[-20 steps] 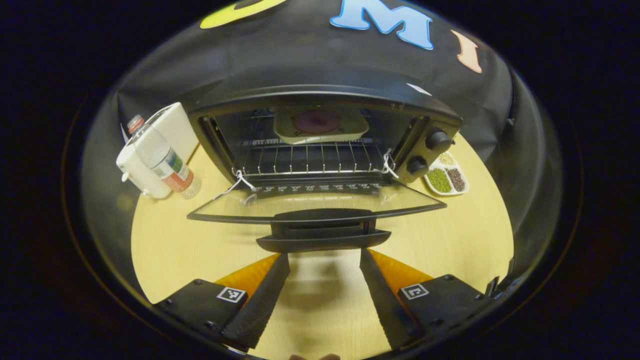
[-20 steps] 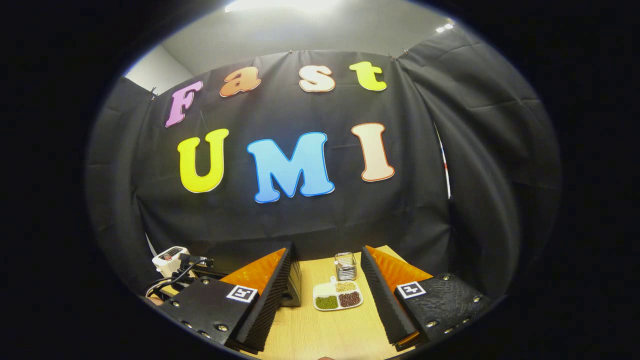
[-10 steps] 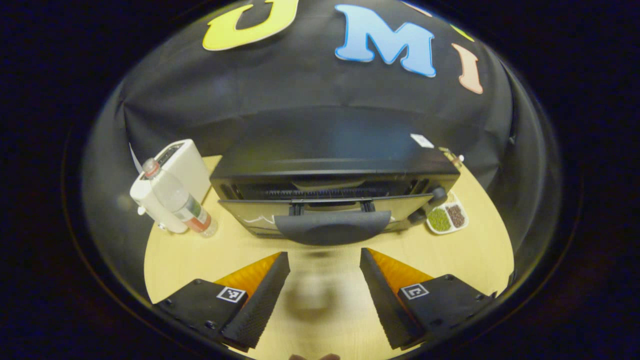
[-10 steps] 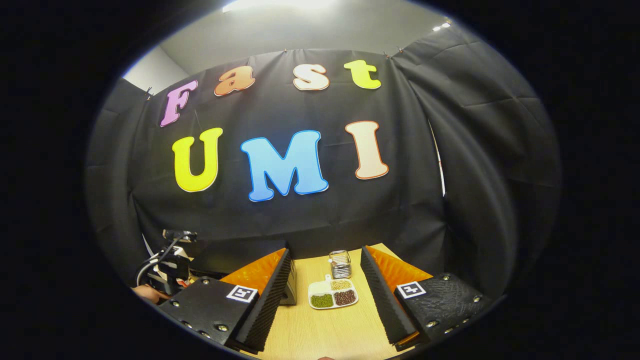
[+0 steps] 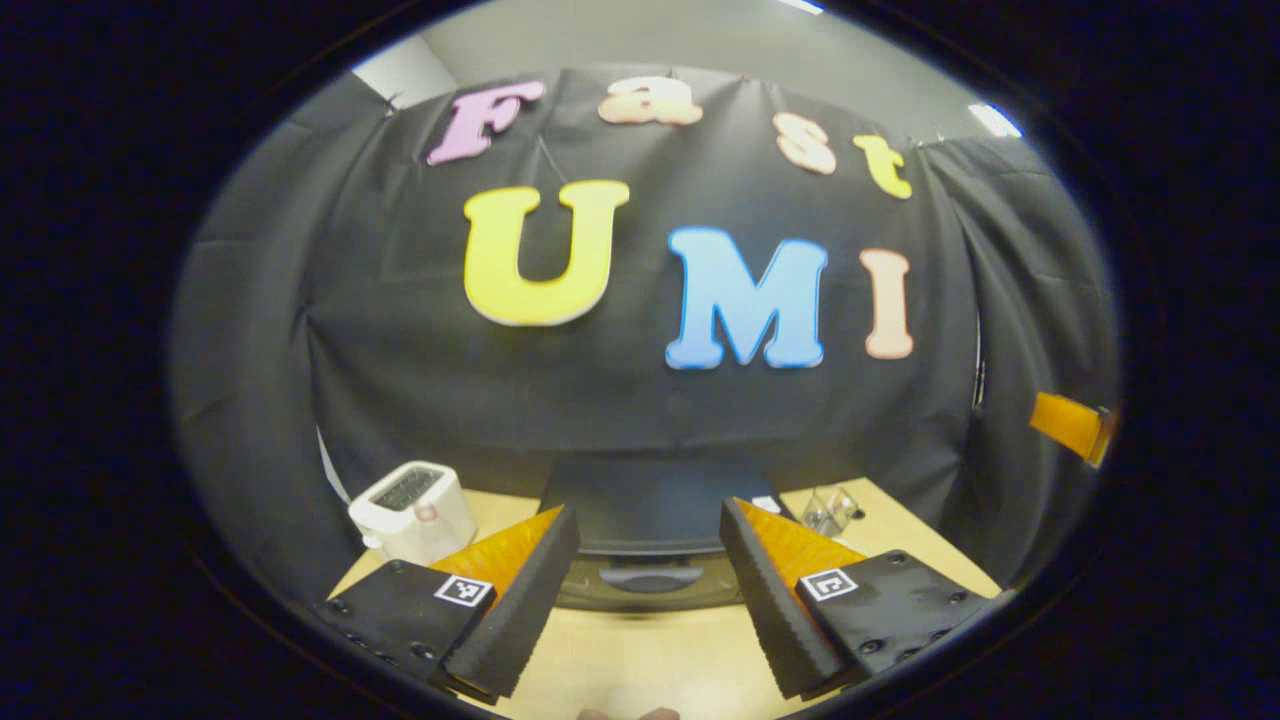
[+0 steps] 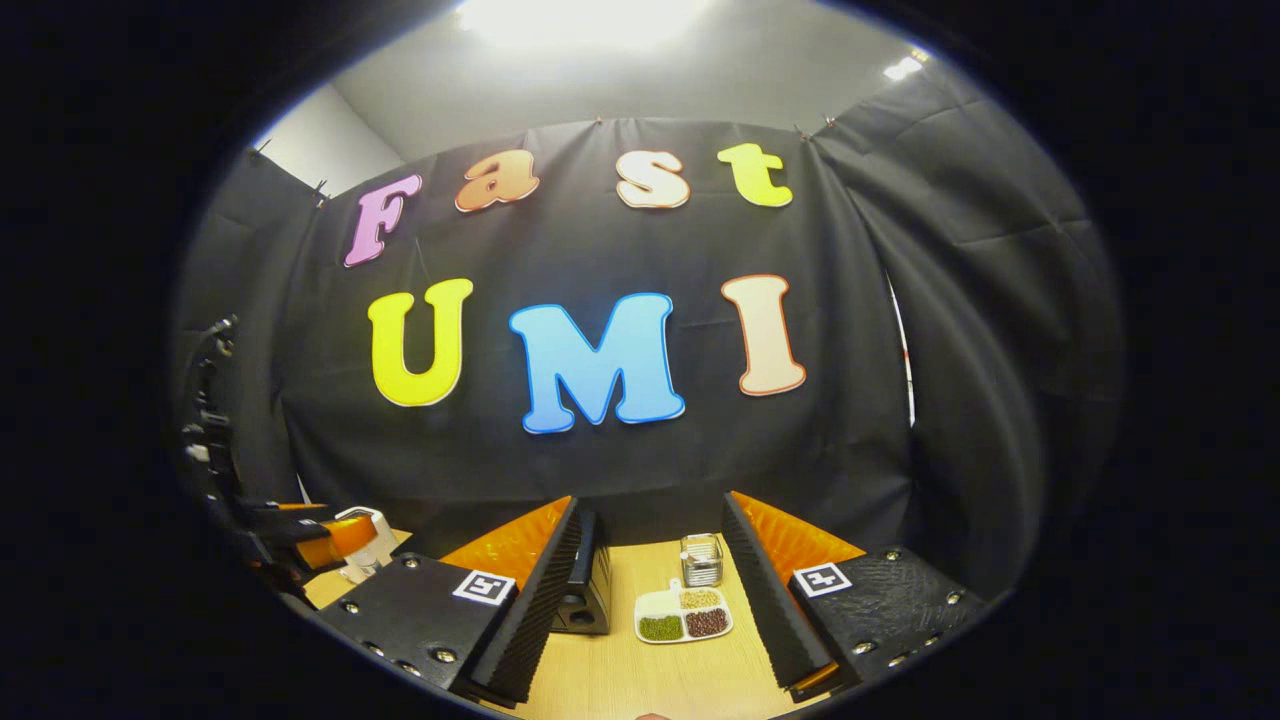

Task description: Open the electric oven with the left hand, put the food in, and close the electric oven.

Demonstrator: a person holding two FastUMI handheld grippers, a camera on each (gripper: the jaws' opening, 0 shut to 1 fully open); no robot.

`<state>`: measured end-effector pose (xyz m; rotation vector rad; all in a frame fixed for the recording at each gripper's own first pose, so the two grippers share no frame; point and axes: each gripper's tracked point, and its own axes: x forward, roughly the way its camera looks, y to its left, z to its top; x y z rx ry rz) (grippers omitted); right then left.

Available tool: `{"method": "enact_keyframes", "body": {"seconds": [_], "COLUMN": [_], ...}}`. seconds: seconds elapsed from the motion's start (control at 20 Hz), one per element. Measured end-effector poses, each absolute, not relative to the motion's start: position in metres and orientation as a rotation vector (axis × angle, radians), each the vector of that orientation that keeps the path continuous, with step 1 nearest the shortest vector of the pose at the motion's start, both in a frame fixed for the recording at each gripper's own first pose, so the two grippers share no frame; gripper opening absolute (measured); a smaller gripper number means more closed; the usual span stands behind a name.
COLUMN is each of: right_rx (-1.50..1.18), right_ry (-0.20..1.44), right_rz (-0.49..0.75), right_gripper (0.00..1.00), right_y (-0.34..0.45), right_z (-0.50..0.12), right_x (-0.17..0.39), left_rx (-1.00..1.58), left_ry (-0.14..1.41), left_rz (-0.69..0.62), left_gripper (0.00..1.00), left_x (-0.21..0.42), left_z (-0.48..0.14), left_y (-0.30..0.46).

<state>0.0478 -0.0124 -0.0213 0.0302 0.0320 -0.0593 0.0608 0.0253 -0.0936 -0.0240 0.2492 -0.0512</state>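
- Left gripper view: left gripper (image 5: 648, 590) jaws wide apart, holding nothing, above the wooden table (image 5: 650, 660).
- Electric oven (image 5: 650, 520) straight ahead, door closed, white toaster (image 5: 413, 510) to its left.
- Right gripper view: right gripper (image 6: 650, 590) jaws wide, empty; oven corner (image 6: 585, 595) beside a divided dish (image 6: 683, 620).

Black cloth wall (image 6: 620, 470) spans the middle of both views — pale ceiling (image 6: 600, 70) with a bright light (image 6: 580, 15) at top, light wooden table (image 6: 640, 680) at bottom.
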Motion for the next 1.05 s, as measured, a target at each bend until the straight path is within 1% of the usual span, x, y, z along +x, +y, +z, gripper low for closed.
{"method": "enact_keyframes", "body": {"seconds": [0.15, 0.2, 0.3, 0.35, 0.4, 0.45, 0.5, 0.55, 0.7, 0.85, 1.05], "right_rx": [0.024, 0.021, 0.016, 0.016, 0.015, 0.014, 0.012, 0.012, 0.005, 0.004, 0.004], "right_ry": [-0.010, -0.020, -0.031, -0.038, -0.040, -0.040, -0.038, -0.037, -0.033, -0.027, -0.029], "right_rz": [-0.047, -0.044, -0.025, -0.008, 0.004, 0.017, 0.024, 0.030, 0.030, 0.026, 0.018], "right_gripper": [0.86, 0.86, 0.87, 0.84, 0.93, 0.94, 0.94, 0.94, 0.94, 0.94, 0.94], "right_y": [-0.001, 0.003, 0.015, 0.023, 0.028, 0.034, 0.038, 0.041, 0.048, 0.055, 0.062], "right_z": [0.011, 0.019, 0.033, 0.039, 0.042, 0.043, 0.043, 0.044, 0.042, 0.040, 0.041], "right_x": [0.044, 0.044, 0.040, 0.038, 0.036, 0.034, 0.033, 0.030, 0.024, 0.016, 0.010], "left_rx": [-0.012, -0.006, -0.011, -0.017, -0.017, -0.016, -0.016, -0.018, -0.032, -0.038, -0.033], "left_ry": [0.115, 0.086, 0.065, 0.051, 0.044, 0.040, 0.043, 0.047, 0.057, 0.069, 0.050], "left_rz": [-0.036, -0.020, -0.019, -0.019, -0.019, -0.017, -0.017, -0.017, -0.024, -0.032, -0.046], "left_gripper": [0.96, 1.00, 1.00, 0.96, 1.00, 1.00, 1.00, 0.96, 1.00, 1.00, 1.00], "left_x": [0.031, 0.023, 0.009, 0.004, 0.001, -0.003, -0.005, -0.006, -0.007, -0.009, -0.015], "left_z": [-0.031, -0.016, 0.003, 0.009, 0.013, 0.015, 0.017, 0.017, 0.014, 0.013, 0.022], "left_y": [0.026, 0.028, 0.029, 0.030, 0.030, 0.032, 0.033, 0.034, 0.040, 0.041, 0.052]}}
